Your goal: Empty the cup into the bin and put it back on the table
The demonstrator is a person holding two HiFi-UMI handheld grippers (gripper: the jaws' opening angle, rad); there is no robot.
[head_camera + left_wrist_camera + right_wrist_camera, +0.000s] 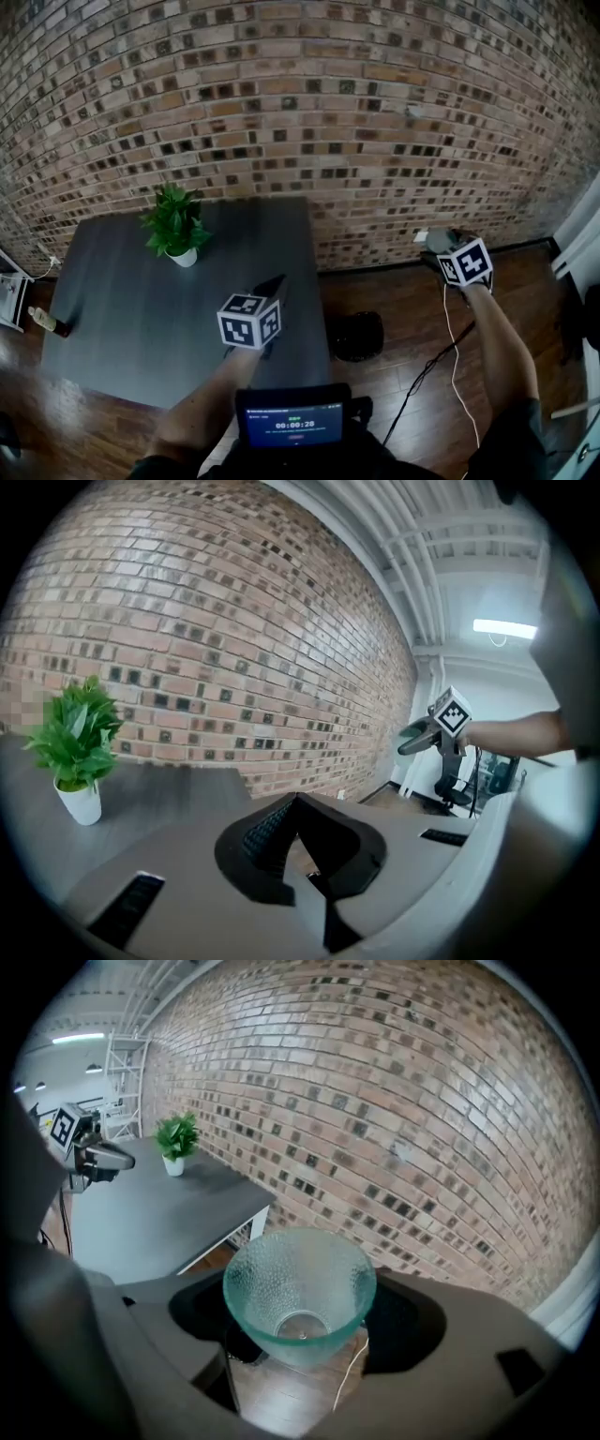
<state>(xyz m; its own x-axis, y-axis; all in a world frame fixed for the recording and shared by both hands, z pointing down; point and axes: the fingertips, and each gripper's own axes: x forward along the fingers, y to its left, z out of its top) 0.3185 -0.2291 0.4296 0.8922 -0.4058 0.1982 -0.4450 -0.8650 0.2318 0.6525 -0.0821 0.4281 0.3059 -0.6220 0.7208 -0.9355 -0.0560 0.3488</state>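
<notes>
Dark grey table (122, 319) by brick wall (309, 112), left tool (298, 802) clenched empty, right tool (300, 1326) grasping glass cup (300, 1279)

My views are all fisheye, the brick wall (300, 103) bowing and the corners black, lit evenly by a ceiling strip light (504, 627), with dull sheen on the table (131, 300) and whatever sits nearest the lens soft.

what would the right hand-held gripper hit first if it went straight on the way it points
Most likely the red-brown brick wall: the right hand-held gripper, shut on the clear pebbled glass cup, faces it with nothing between. The dark grey table lies off to its left.
</notes>
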